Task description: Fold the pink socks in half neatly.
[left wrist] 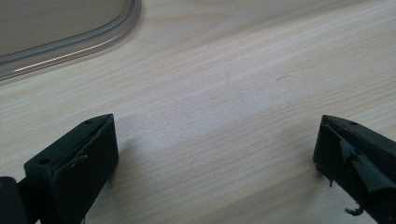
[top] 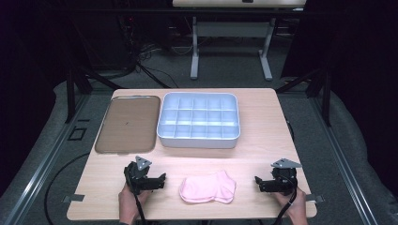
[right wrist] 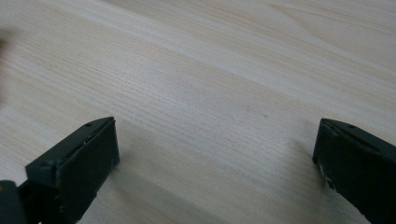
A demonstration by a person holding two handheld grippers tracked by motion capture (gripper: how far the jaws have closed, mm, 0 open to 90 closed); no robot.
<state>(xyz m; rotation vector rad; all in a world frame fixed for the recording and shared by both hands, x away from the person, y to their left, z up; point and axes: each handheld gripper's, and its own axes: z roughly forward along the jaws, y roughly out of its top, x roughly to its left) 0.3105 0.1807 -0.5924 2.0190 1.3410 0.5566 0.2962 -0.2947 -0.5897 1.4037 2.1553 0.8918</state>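
Far left on the table sits a flat brown tray, w/ a white divided box just beside it on the right, all its compartments look empty. Near edge, left to right: left gripper, then the pink sock, then right gripper. The sock lies flat at the near middle of the table, between the two grippers and touching neither; its long axis runs left-right, roughly parallel to the near edge, w/ the rounder end toward the left and the squarer end toward the right. Left gripper's tips point right, at the sock's left end, and it looks the nearer of the two, just beside the fabric; right gripper's tips point left and sit further off from the sock's right end. Left gripper has jaws spread wide, nothing between them but bare wood, w/ a corner of the tray's rim at far left in its own view. Right gripper is likewise spread wide over bare wood, gripping nothing. Judging from this, the coming move is a short slide inward along the sock's long axis, each gripper taking the end on its own side, left one having less way to go; box lies far and centre from there
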